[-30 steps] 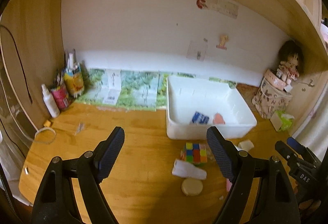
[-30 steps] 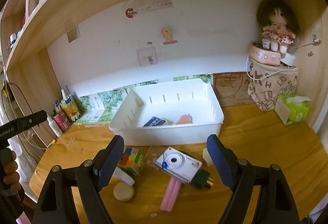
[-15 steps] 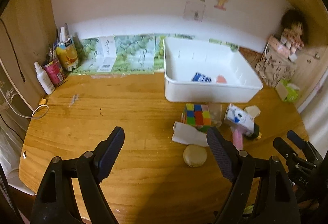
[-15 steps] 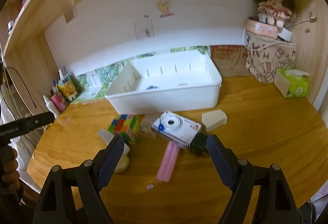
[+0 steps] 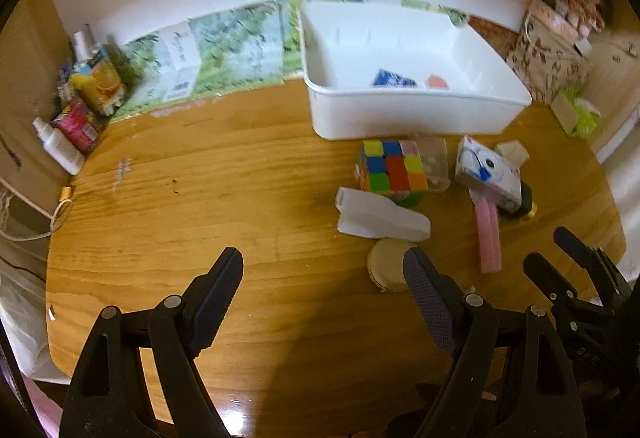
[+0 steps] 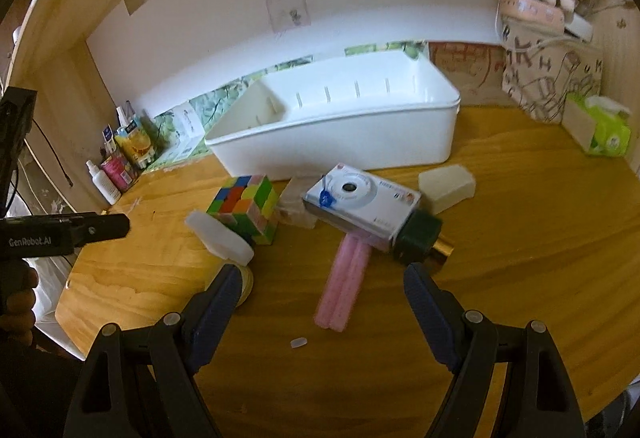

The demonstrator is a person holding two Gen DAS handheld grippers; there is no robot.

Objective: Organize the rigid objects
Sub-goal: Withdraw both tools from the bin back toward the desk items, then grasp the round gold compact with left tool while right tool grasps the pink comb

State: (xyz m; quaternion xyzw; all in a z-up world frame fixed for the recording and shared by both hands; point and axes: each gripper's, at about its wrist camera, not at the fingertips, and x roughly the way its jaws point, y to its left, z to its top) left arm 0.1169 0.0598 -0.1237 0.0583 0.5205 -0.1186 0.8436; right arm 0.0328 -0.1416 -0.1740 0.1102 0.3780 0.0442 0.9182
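White bin [image 6: 360,141] stands beyond both grippers, contents blurred. Ahead of right gripper [image 6: 320,302], fingers spread, empty: camera [image 6: 360,201] overlapping pink bar [image 6: 344,286], cube [image 6: 246,205]. Left gripper [image 5: 324,290] spread, empty; right finger hides pt of tan disc [image 5: 386,264].

Left gripper [image 5: 322,280] and right gripper [image 6: 320,292] both gape, empty.

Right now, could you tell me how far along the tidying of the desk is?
Early. Two small items lie in the white bin. Both grippers, left and right, are open and empty. The cube, camera, pink stick and others remain outside.
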